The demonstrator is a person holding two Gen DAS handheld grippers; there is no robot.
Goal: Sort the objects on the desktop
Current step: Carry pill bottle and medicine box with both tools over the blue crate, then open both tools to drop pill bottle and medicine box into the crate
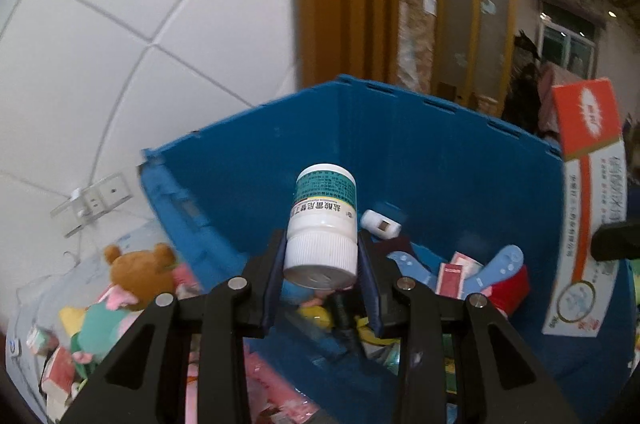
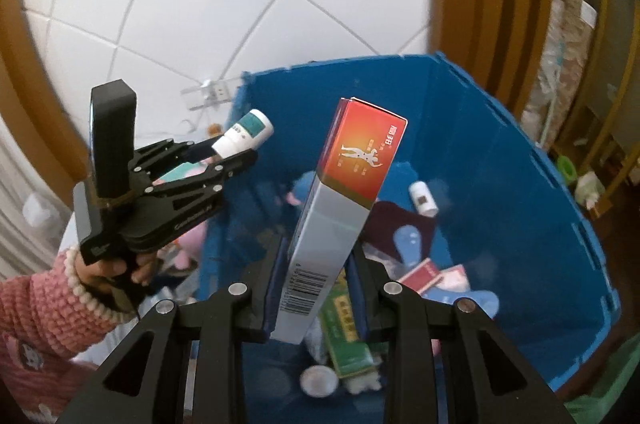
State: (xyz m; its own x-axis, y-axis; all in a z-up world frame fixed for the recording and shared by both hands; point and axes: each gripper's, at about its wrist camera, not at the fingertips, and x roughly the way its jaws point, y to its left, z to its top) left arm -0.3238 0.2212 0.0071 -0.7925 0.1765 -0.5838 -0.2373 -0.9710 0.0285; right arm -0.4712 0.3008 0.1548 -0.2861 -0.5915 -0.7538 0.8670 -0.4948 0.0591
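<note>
Left gripper [image 1: 320, 264], black with dark blue pads, clamped on the ribbed white cap of a cylindrical medicine bottle [image 1: 323, 220]; smooth white plastic body with a teal label band, base pointing away, held over the blue bin [image 1: 440, 159]. Same gripper [image 2: 236, 153] and bottle [image 2: 246, 133] seen from the right wrist at the bin's left rim, handle gripped by a hand [image 2: 116, 270] in a pink knitted sleeve [image 2: 44, 308] with a beaded bracelet.

Right gripper [image 2: 316, 288] closed narrowly on the lower end of a long rectangular carton [image 2: 340, 207]; glossy card, red-orange upper panel with a white figure, grey side, barcode near the pads, tilted and standing above the bin interior. Carton [image 1: 588, 191] also visible at the right edge of the left wrist view.

Blue bin: rigid corrugated-plastic walls with slotted rim, holding small boxes, a small white bottle [image 2: 423, 199], a green pack [image 2: 348, 336] and soft blue shapes.

Left of the bin: brown plush bear [image 1: 140, 268] among mixed boxes.
</note>
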